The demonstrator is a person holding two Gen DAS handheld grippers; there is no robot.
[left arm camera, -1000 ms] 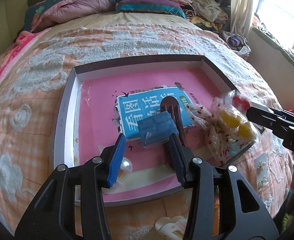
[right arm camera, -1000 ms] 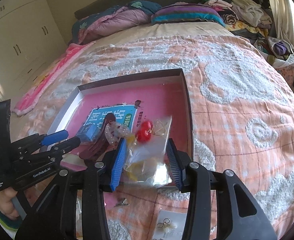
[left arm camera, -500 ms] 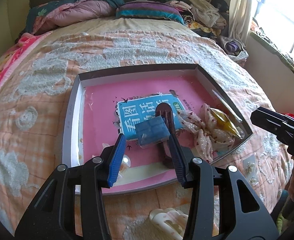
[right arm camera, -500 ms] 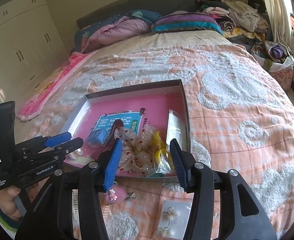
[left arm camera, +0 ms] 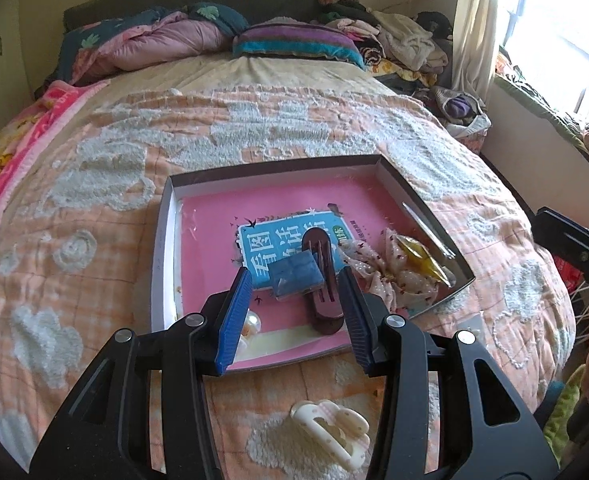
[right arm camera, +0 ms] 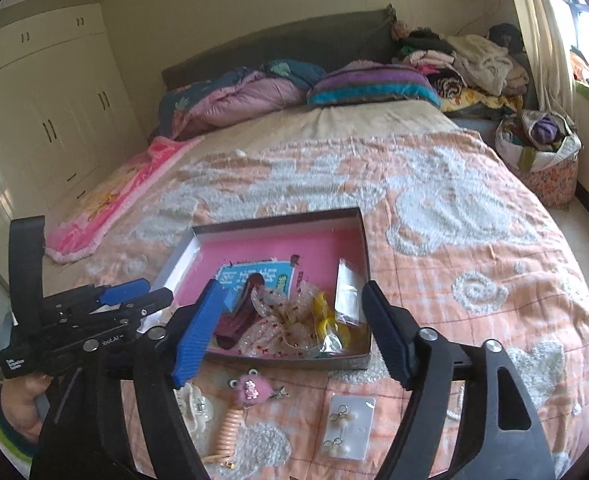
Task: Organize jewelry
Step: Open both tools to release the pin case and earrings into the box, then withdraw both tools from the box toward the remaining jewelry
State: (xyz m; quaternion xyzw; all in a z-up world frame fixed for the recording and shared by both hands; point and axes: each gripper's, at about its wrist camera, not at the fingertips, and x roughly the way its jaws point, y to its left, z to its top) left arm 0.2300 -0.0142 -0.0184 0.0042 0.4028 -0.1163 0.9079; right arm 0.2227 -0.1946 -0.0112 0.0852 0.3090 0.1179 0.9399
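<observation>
Since a second ago, the clear bag of yellow pieces (right arm camera: 328,326) has been let go by the right gripper (right arm camera: 290,330) and is now seen lying inside the shallow box (right arm camera: 364,236), at its near right corner; the jaws have just been opening and nothing is held between them, the gripper having been drawn back above the box's near edge. The left gripper (left arm camera: 292,314) has likewise been raised off the box, its jaws part open and unchanged, with nothing clasped.

A bed covered by an orange-and-white quilt (left arm camera: 254,128) is seen under everything. The box is set on the quilt, its pink floor bearing a blue printed card (left arm camera: 270,240). On the card a dark red hair clip (left arm camera: 322,280) is laid, with a small blue packet (left arm camera: 296,274) beside it and touching. A dotted fabric bow (right arm camera: 282,320) is bunched between the clip and the bag, and a flat clear sleeve (right arm camera: 348,292) is leaned against the right wall. Pearly beads (left arm camera: 250,324) are partly hidden behind the left finger at the near left.

Outside the box, on the quilt just in front, a cream claw clip (left arm camera: 330,434), a pink charm on a coiled tie (right arm camera: 248,390) and a card of earrings (right arm camera: 350,426) are left.
</observation>
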